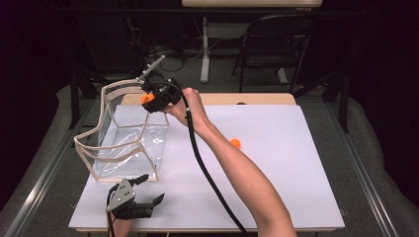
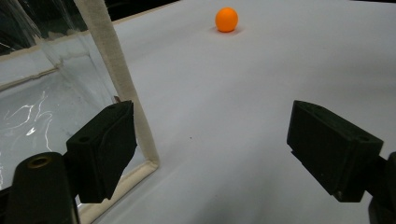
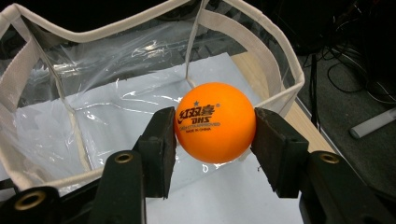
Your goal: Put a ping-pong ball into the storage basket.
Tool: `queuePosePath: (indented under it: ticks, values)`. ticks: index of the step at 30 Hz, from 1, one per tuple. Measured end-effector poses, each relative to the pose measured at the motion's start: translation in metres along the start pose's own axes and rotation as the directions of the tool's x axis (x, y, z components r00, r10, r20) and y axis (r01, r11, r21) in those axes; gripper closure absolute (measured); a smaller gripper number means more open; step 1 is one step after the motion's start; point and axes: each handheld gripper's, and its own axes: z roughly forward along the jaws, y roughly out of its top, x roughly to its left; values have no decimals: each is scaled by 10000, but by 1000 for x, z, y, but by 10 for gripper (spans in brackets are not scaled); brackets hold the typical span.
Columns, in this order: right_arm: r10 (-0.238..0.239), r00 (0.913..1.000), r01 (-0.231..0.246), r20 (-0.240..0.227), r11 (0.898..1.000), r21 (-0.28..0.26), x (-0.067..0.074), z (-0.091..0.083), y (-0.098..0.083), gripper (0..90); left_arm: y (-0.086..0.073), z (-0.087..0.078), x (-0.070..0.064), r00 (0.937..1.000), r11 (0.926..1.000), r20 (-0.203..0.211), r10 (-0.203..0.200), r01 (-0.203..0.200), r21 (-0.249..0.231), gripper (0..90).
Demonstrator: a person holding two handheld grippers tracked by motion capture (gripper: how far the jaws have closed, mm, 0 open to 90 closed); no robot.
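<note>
Right gripper (image 3: 212, 140) clamped on orange ball (image 3: 215, 122), pads on opposite sides at mid-height, held above far rim of clear bag (image 3: 93, 107).

Ball judged light, hollow, rigid, smooth: slips if gripped off-centre, so hold across widest part, gentle squeeze.

Second ball (image 1: 235, 143) loose on white sheet (image 1: 276, 163), at 4 o'clock from bag.

Left gripper (image 1: 148, 190) jaws apart, empty, by bag's near corner.

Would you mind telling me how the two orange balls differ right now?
The held ball is clamped in the right gripper above the clear bag; the loose ball lies on the white sheet, untouched. The held ball shows printed lettering; the loose one is too small to read. Both are plain orange and round.
</note>
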Motion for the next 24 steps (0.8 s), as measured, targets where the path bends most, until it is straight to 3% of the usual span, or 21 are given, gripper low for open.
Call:
queuePosePath:
  ticks: [24]
  values:
    - [-236,9997,236,-2,9994,257,10,15,21,505,0,0,0,10000,10000,65,7,-7,3,157]
